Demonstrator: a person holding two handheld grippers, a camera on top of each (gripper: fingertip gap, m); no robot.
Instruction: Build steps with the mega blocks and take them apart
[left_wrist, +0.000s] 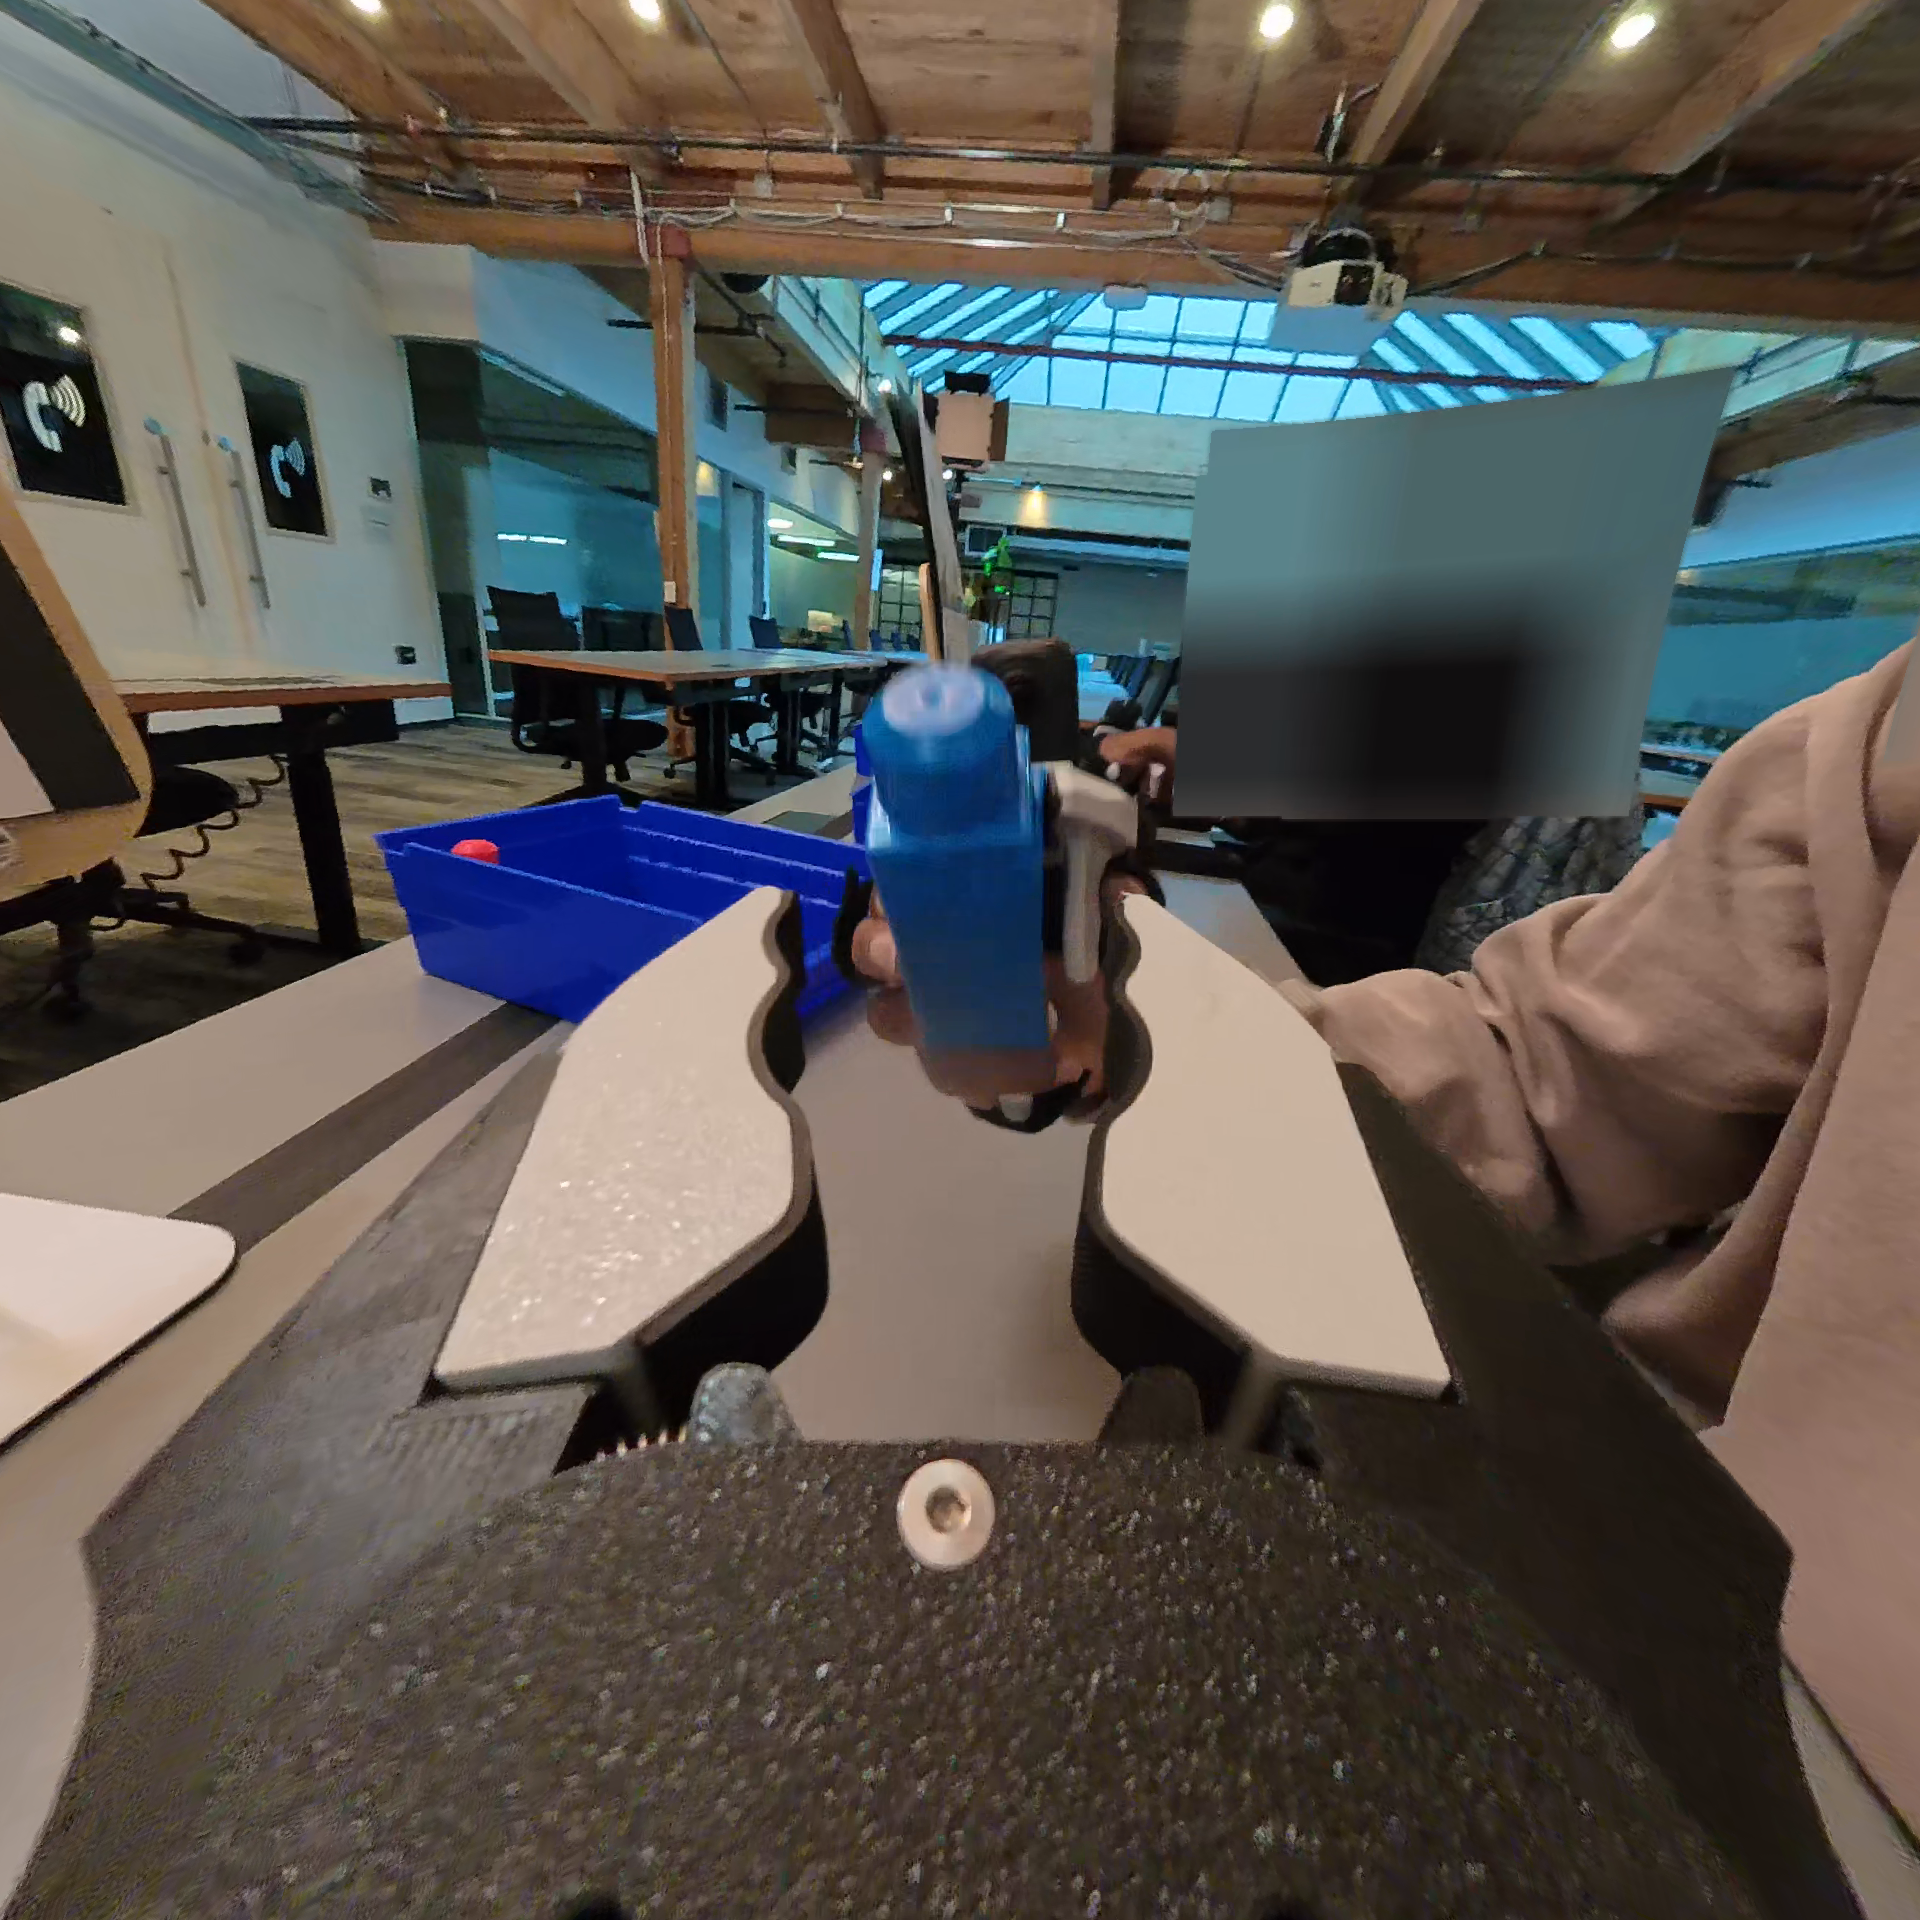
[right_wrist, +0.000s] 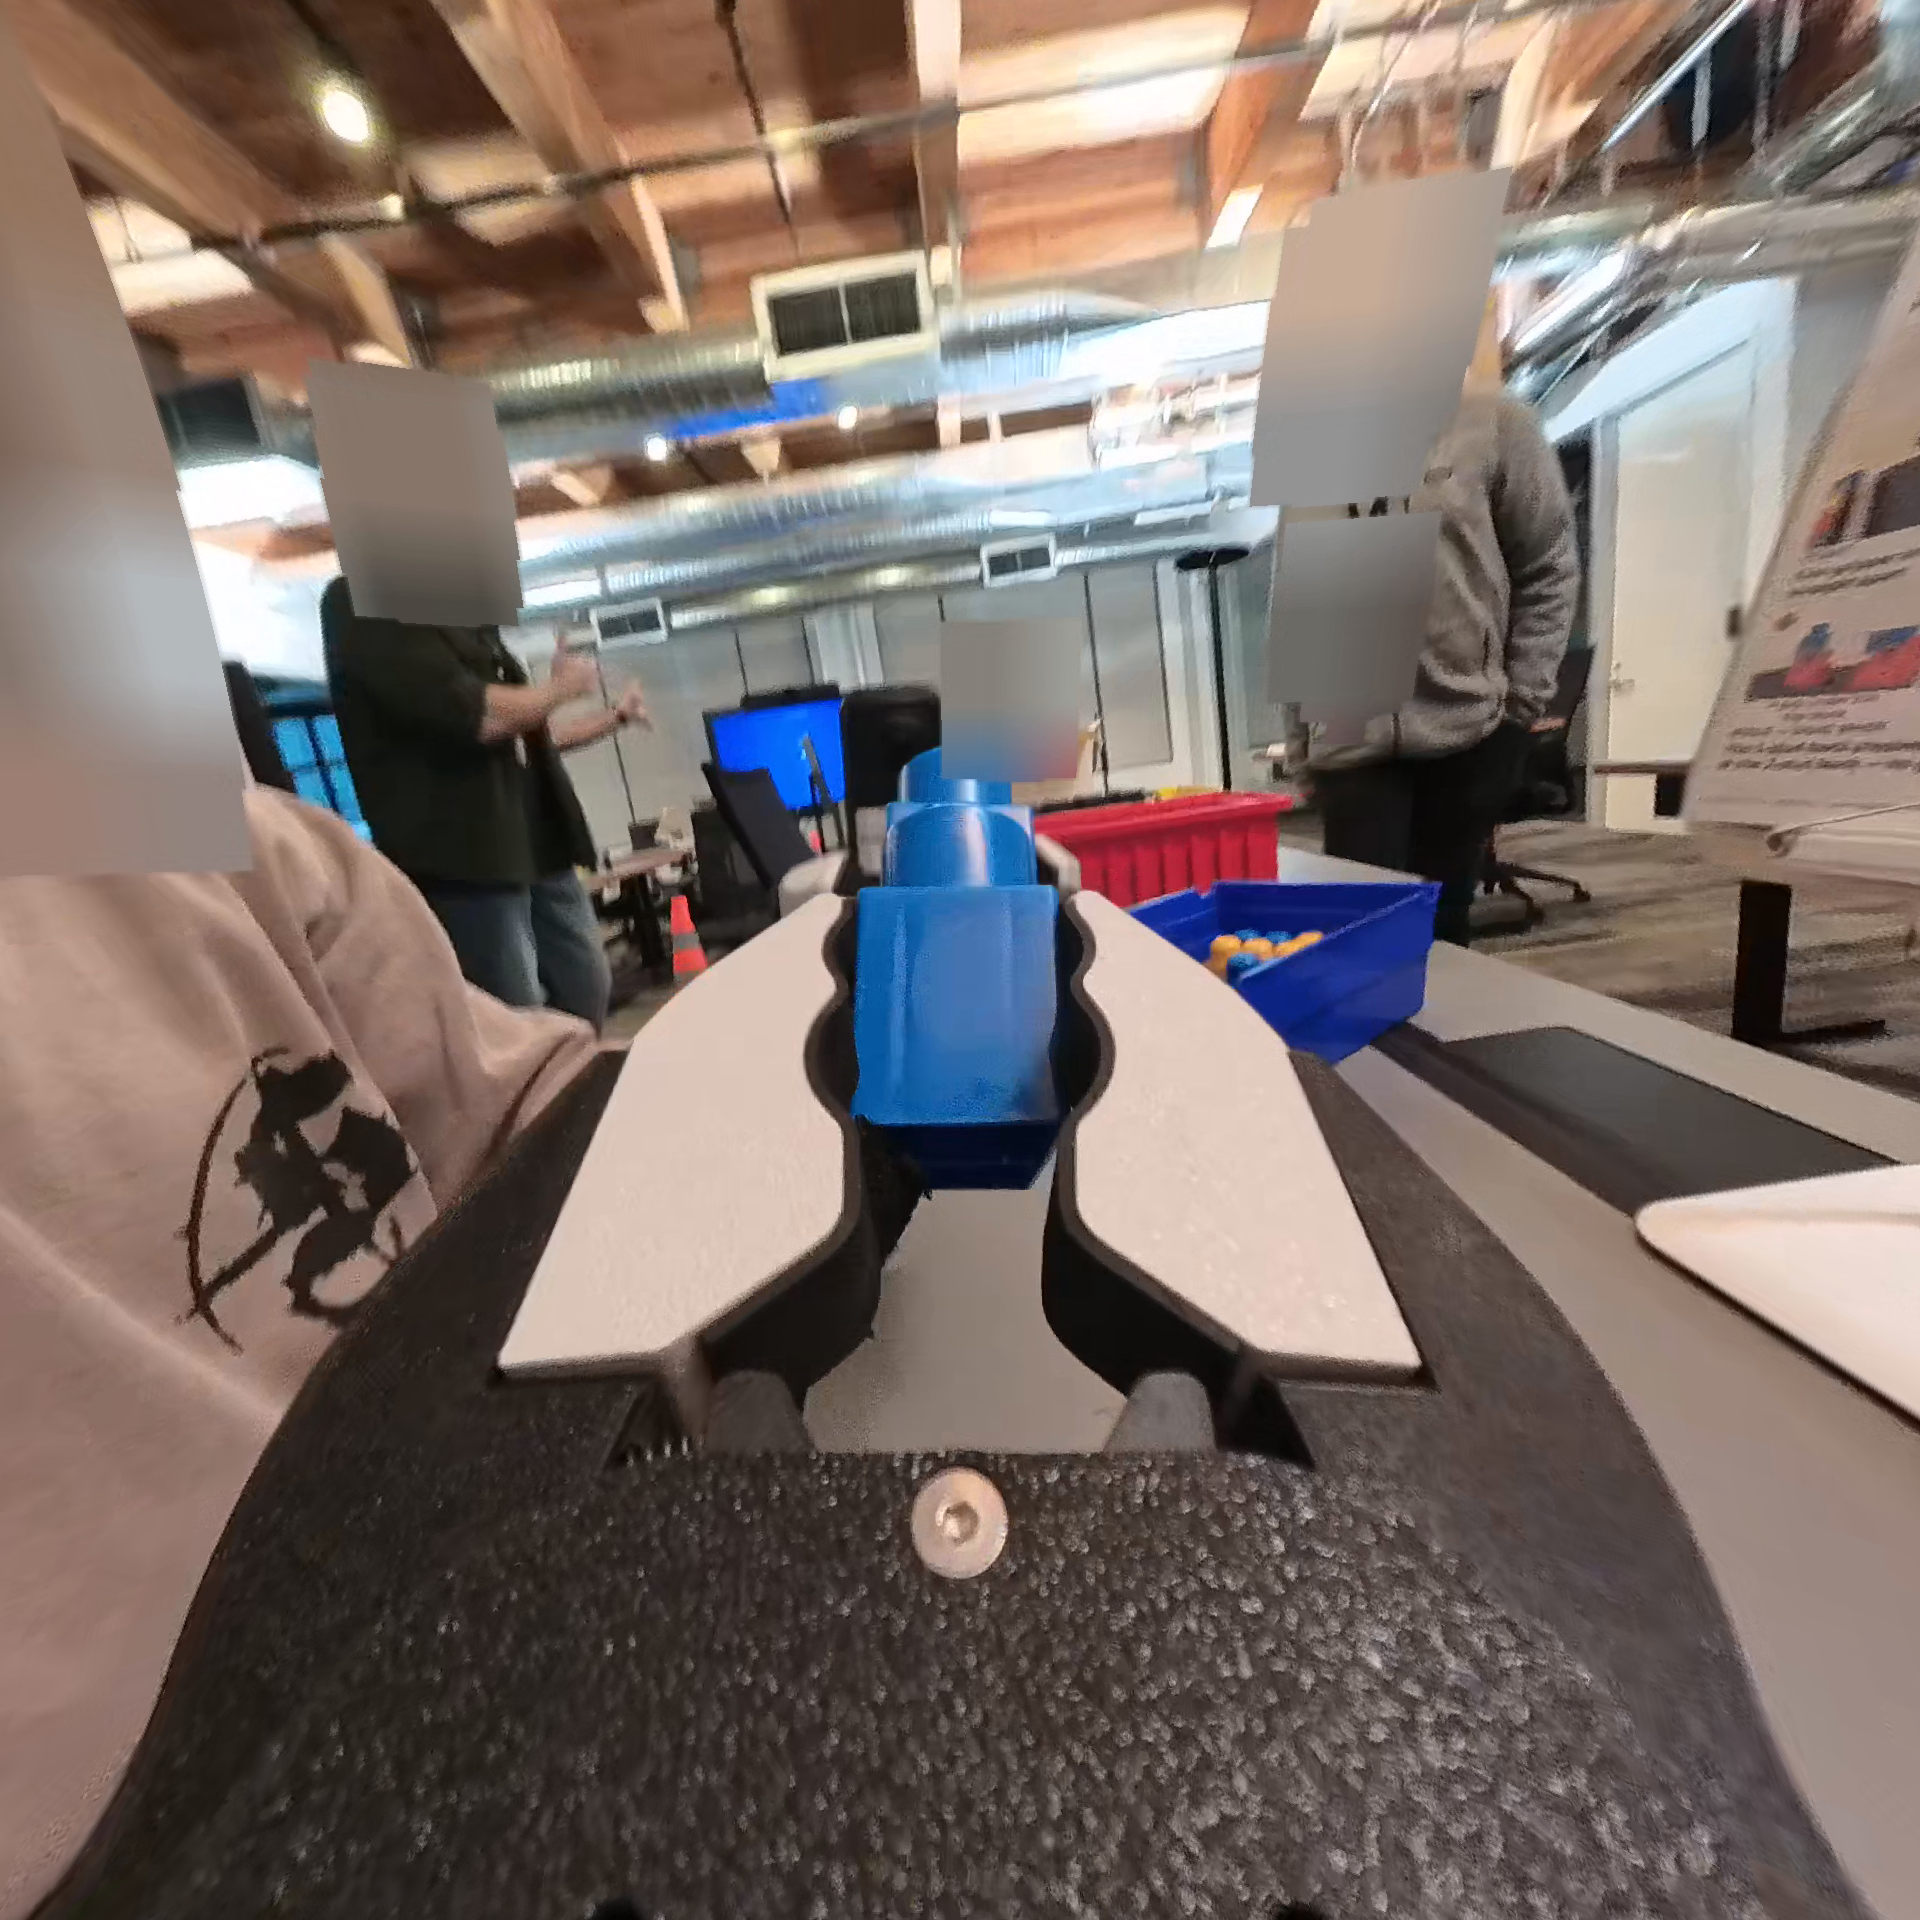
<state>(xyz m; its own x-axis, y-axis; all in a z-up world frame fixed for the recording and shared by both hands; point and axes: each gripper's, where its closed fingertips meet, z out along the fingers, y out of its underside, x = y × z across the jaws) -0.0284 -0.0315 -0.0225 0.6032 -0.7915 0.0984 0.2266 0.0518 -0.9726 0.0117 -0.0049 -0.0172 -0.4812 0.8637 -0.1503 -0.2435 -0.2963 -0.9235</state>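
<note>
The right gripper pinches a blue block between its two grey fingers, studs pointing away from the camera, lifted above the grey table; a second stud shows beyond the first, partly under a blur patch. The left gripper stands spread, its fingers well apart with bare table between them; just past its tips the same blue block is held up, stud uppermost and blurred, with the other gripper and a hand behind it, not touching the left fingers. A beige sleeve crosses the right edge of the left view; a beige shirt with a dark printed figure fills the left of the right view. A white pad lies at the table's near corner. Farther on, a blue bin holds one red piece; in the right view a blue bin holds orange and blue pieces, a red bin behind it. A sheet with pictures and writing stands to the right, its words too blurred to read; two dark door panels carry white phone symbols; no brand shows on the block.
</note>
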